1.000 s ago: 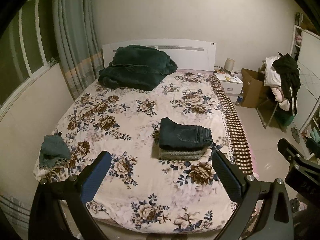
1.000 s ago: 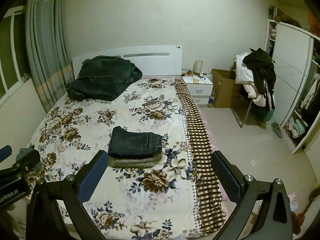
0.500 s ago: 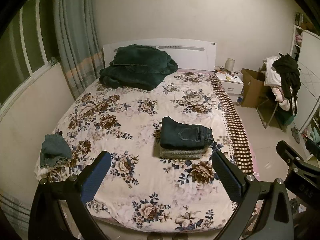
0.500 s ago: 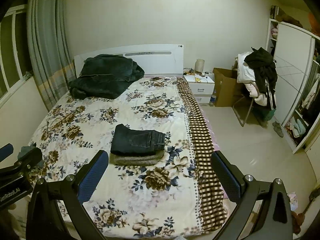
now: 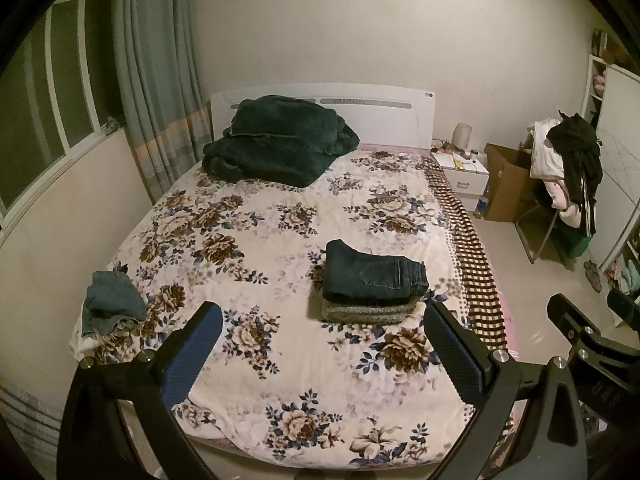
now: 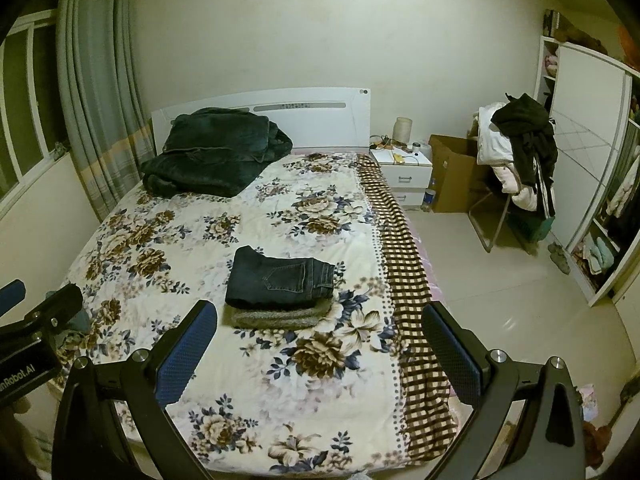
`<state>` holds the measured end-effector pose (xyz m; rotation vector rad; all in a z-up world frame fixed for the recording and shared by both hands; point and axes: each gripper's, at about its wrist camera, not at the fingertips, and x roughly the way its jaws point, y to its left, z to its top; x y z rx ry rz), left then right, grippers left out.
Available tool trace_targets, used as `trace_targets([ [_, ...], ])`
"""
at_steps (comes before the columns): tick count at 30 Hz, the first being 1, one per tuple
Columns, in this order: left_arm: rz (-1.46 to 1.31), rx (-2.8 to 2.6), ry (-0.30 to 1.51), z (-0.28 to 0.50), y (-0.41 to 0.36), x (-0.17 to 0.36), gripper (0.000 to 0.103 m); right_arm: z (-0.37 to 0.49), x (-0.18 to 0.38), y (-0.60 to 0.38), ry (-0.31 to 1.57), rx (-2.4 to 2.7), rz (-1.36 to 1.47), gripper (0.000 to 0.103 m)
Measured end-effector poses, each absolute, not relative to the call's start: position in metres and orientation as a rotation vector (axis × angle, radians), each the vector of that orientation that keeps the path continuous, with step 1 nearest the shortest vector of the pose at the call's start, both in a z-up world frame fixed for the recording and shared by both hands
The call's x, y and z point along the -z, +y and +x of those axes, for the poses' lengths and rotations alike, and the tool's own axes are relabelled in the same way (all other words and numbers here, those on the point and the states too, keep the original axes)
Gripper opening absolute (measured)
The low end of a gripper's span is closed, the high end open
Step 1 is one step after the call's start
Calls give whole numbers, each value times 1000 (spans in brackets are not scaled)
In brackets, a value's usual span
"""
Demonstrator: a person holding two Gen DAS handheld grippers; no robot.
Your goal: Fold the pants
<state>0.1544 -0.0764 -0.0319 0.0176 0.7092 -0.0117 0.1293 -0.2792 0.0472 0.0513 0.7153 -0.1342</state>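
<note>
A: Looking from the foot of a bed [image 5: 280,360], what lies on its flowered cover?

B: Folded dark jeans [image 5: 372,276] sit on top of a folded grey garment [image 5: 364,312], a little toward the bed's right edge and nearer the foot end than the headboard [image 5: 380,108]. In the right wrist view the same jeans [image 6: 280,278] rest on the grey garment [image 6: 276,318].

A: Are the tools touching them?

B: No. The left tool [image 5: 320,344] is held above the foot end with its two fingers spread wide and nothing between them. The right tool [image 6: 320,344] is spread wide too, holding nothing, over the foot end close to the checked strip [image 6: 404,280] along the right edge.

A: Anything else on the bed?

B: A crumpled blue-green garment [image 5: 112,308] lies at the left edge near the foot corner, well apart from the jeans. A large dark green blanket [image 5: 276,148] is heaped at the head end, toward the left, against the headboard.

A: And beside the bed?

B: A white nightstand [image 6: 406,172] stands at the right head corner, then a cardboard box [image 6: 456,172] and a chair [image 6: 516,160] piled with clothes.
</note>
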Motion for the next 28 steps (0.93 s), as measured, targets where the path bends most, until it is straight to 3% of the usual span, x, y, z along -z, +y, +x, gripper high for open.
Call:
trace_targets([
  [28, 31, -4, 688, 146, -82, 33, 103, 125, -58, -277, 709, 113, 52, 103],
])
